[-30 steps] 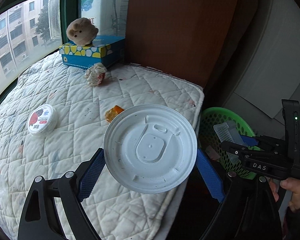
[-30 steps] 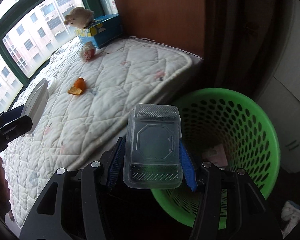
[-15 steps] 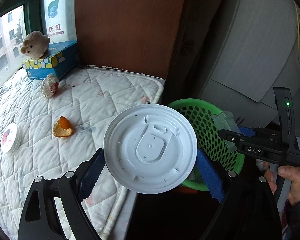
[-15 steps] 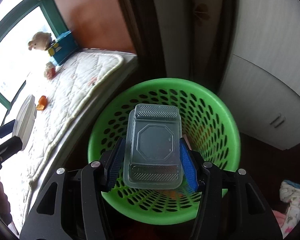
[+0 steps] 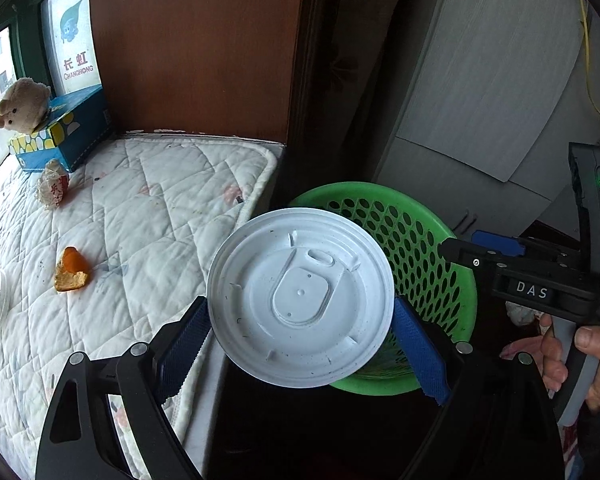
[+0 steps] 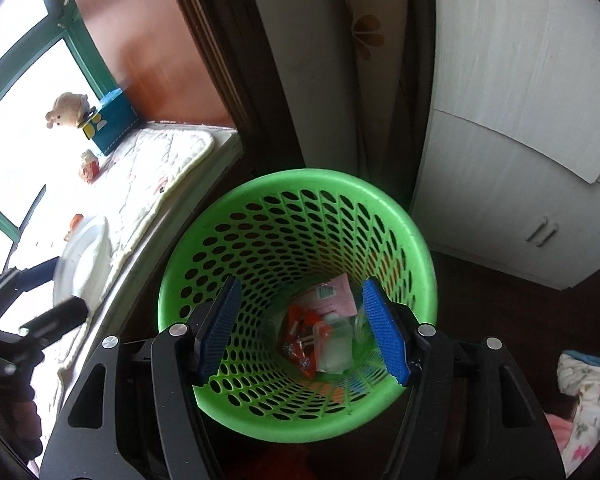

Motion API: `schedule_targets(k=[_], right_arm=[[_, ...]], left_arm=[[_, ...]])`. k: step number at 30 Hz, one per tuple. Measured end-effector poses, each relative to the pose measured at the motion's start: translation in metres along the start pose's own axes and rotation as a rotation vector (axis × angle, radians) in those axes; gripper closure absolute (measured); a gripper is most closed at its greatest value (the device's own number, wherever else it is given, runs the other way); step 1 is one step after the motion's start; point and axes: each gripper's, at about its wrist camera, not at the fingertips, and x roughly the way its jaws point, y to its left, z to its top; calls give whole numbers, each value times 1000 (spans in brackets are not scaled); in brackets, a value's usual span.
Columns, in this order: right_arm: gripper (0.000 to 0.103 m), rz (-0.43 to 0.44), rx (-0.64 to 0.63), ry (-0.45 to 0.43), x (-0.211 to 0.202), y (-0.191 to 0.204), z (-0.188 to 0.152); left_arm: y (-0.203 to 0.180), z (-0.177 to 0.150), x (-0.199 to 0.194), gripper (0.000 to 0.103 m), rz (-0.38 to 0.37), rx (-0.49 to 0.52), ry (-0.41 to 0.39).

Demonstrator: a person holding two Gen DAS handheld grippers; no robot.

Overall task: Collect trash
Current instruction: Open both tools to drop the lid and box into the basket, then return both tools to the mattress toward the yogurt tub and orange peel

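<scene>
At frame centre the left gripper (image 5: 300, 320) clamps a white plastic lid (image 5: 300, 298) beside the green basket (image 6: 384, 196), while the right gripper (image 6: 300, 326), jaws just opening and empty, hangs over the clear container (image 6: 334, 346) lying inside it.

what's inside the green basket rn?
At the bottom of the green basket: a clear plastic container, red snack wrappers and a pink paper. Anything beneath them is covered; the right gripper's fingers hide part of the floor.
</scene>
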Motion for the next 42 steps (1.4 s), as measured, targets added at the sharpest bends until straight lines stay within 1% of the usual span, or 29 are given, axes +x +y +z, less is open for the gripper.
schedule_targets(k=[10,16,23,26,32,35,42], right_arm=[[38,7,19,-22,-11,-10,-1],[38,8,28,-29,-16,-15,-3],[38,11,32,-31,-18,-16,-4],[38,18,28,-29,-18,-14,-5],[37,36,-5,-25,-17,0,-4],[37,51,-24,-20,-15,10,-3],[37,89,-81,-4,-8,45,0]], left_arm=[[-28,0,24,15,-24,31,43],[-35,0,34,14,-43,17,69],[-38,-3,32,11,-54,23,62],[-34,-4,27,11,-58,7,56],[-15,-7,9,11,-30,-23,26],[2,-9,-3,11,-1,-46,5],[55,-16,-26,11,81,-143,-26]])
